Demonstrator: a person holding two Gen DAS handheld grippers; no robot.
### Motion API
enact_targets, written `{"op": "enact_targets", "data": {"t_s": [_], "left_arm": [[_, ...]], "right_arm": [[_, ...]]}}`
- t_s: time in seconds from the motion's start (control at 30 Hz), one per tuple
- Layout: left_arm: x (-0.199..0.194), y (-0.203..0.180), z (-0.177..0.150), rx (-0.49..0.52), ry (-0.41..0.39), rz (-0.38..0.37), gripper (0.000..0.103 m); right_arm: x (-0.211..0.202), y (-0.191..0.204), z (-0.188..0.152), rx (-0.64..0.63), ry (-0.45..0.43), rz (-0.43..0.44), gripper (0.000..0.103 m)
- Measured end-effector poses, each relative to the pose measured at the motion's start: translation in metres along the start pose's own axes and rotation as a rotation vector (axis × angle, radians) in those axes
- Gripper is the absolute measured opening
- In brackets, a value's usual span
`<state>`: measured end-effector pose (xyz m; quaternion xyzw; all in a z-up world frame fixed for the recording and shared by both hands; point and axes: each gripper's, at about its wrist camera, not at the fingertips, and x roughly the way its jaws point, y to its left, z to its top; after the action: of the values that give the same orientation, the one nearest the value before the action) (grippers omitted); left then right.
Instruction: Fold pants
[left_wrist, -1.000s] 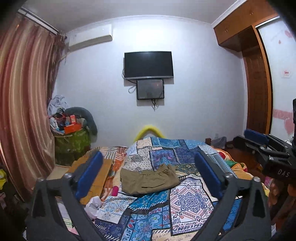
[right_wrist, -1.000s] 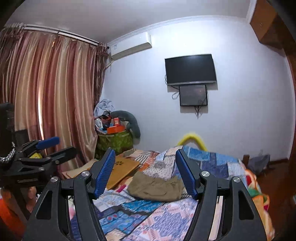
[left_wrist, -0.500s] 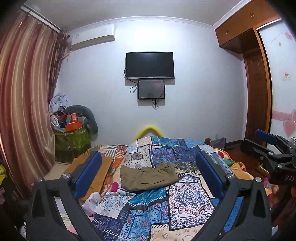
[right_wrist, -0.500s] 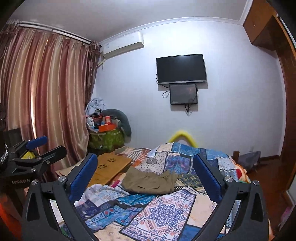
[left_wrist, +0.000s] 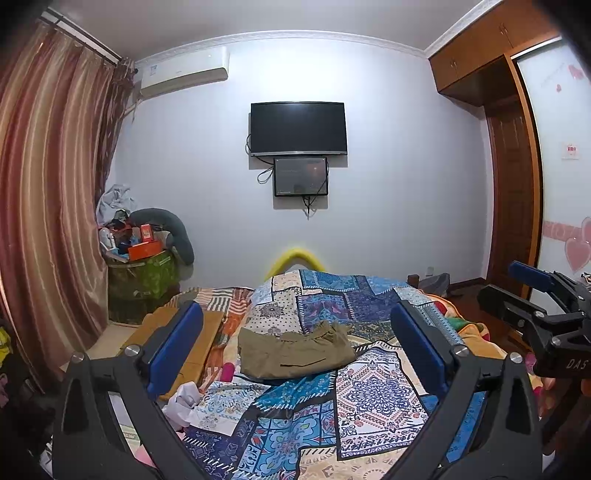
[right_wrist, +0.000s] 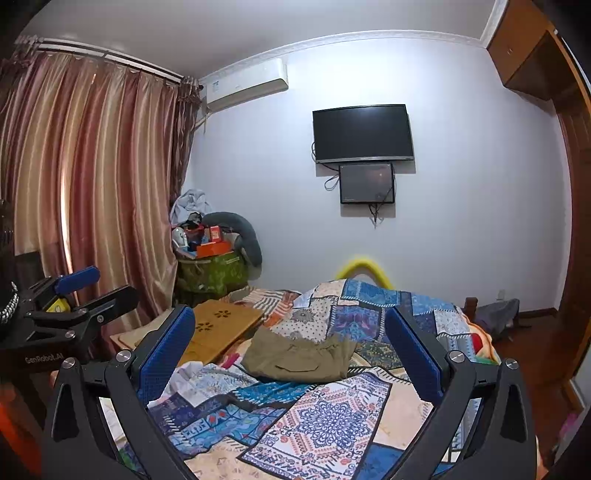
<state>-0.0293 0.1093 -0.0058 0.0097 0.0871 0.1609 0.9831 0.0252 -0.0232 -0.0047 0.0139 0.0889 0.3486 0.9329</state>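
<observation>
Olive-brown pants (left_wrist: 295, 350) lie folded in a compact bundle on the patchwork bedspread (left_wrist: 362, 391), mid-bed; they also show in the right wrist view (right_wrist: 299, 358). My left gripper (left_wrist: 295, 350) is open and empty, held back from the pants and above the near part of the bed. My right gripper (right_wrist: 291, 358) is open and empty, also well short of the pants. Each gripper shows in the other's view: the right one (left_wrist: 535, 306) at the right edge, the left one (right_wrist: 74, 299) at the left edge.
A wooden lap table (right_wrist: 218, 325) lies left of the pants. Crumpled white paper (left_wrist: 184, 397) sits at the bed's left edge. A green bin piled with clutter (left_wrist: 144, 269) stands by the curtain (left_wrist: 48, 206). A wardrobe (left_wrist: 509, 177) is at the right.
My right gripper opened wide and drew back from the bed. My left gripper pulled back slightly. The pants have not moved.
</observation>
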Motion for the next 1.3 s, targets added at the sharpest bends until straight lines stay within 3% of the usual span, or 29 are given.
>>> {"op": "enact_targets", "data": {"t_s": [1.3], "left_arm": [[0.001, -0.006, 0.002, 0.024, 0.016, -0.038, 0.103]], "right_arm": [[-0.011, -0.007, 0.003, 0.019, 0.004, -0.011, 0.102]]}}
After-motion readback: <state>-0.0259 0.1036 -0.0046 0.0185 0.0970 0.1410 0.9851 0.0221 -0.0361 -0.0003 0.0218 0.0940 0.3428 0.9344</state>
